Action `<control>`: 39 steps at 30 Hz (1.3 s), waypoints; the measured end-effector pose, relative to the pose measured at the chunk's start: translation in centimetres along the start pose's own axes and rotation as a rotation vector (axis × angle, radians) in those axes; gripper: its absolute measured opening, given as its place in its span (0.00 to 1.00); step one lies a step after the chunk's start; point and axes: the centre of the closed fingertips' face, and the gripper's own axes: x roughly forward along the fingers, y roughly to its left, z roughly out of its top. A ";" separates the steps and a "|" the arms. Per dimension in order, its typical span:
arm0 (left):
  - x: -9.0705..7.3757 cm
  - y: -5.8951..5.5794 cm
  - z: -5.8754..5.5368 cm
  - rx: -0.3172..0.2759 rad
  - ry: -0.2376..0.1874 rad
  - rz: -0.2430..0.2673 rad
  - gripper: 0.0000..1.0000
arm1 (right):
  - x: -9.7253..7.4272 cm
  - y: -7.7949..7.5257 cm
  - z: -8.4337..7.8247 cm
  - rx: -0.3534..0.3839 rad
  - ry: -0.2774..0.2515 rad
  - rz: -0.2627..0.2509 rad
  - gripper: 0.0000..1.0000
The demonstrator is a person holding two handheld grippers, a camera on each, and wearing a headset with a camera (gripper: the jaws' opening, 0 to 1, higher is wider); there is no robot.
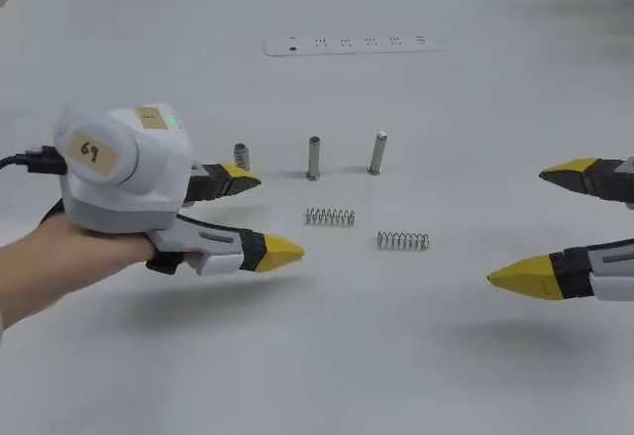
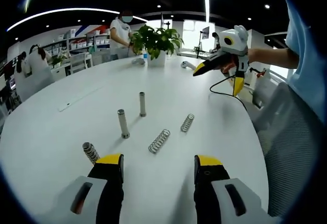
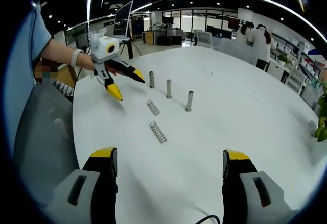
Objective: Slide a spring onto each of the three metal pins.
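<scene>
Tally: left pin (image 1: 241, 156) already wears its spring, middle pin (image 1: 314, 158) and right pin (image 1: 377, 153) stand bare, nearer spring (image 1: 330, 217) and farther spring (image 1: 403, 241) lie loose on the table (image 1: 327, 356) before them, and my left gripper (image 1: 274, 215) and right gripper (image 1: 523, 225) are both spread and empty.

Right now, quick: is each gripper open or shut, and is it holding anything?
Left gripper: open, holding nothing.
Right gripper: open, holding nothing.
</scene>
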 end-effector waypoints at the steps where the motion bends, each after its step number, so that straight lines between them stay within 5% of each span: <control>1: 0.3 0.0 -0.1 0.007 0.006 -0.006 0.46 | 0.0 0.1 -0.1 0.000 0.002 0.002 0.83; 5: 1.1 0.2 -0.3 0.014 0.010 -0.021 0.35 | 0.0 0.3 -0.4 0.003 0.006 0.004 0.83; 21: 4.4 0.1 -0.4 0.068 0.055 -0.074 0.16 | -0.4 0.6 -1.2 0.032 0.012 0.001 0.83; 39: 5.0 0.2 -0.4 0.124 0.075 -0.093 0.05 | -0.5 0.7 -1.6 0.046 0.012 0.003 0.82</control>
